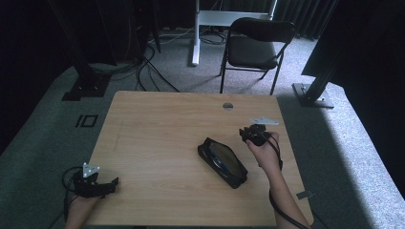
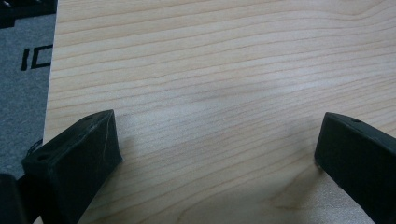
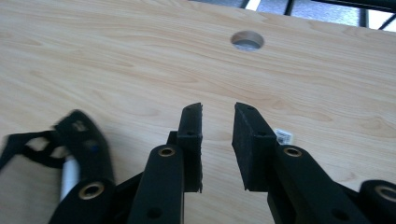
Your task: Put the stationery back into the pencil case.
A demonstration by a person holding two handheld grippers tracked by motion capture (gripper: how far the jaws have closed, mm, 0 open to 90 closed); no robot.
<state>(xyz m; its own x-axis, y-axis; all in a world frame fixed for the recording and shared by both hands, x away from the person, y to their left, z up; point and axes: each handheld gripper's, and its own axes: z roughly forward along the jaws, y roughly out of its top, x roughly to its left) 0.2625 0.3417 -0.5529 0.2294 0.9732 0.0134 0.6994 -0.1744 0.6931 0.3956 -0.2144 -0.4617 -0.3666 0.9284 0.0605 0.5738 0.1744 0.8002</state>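
A black zip pouch (image 1: 222, 162) lies slantwise on the wooden table (image 1: 162, 124), right of the middle. My right gripper (image 1: 245, 132) hovers just beyond the pouch's far right end, held by a hand coming up from the near edge. In the right gripper view, the right gripper (image 3: 218, 109) stands open by a narrow gap with only bare wood between its jaws, and the pouch's end (image 3: 81, 140) with its strap sits at the lower left. My left gripper (image 1: 113, 185) rests at the table's near left corner. Its jaws (image 2: 219, 140) are wide open over empty wood.
A round cable hole (image 1: 228, 105) is in the table's far edge, ahead of the right gripper. A small white sticker (image 3: 283, 136) lies on the wood beside the right jaw. A black chair (image 1: 255, 45) and floor cables stand beyond the table.
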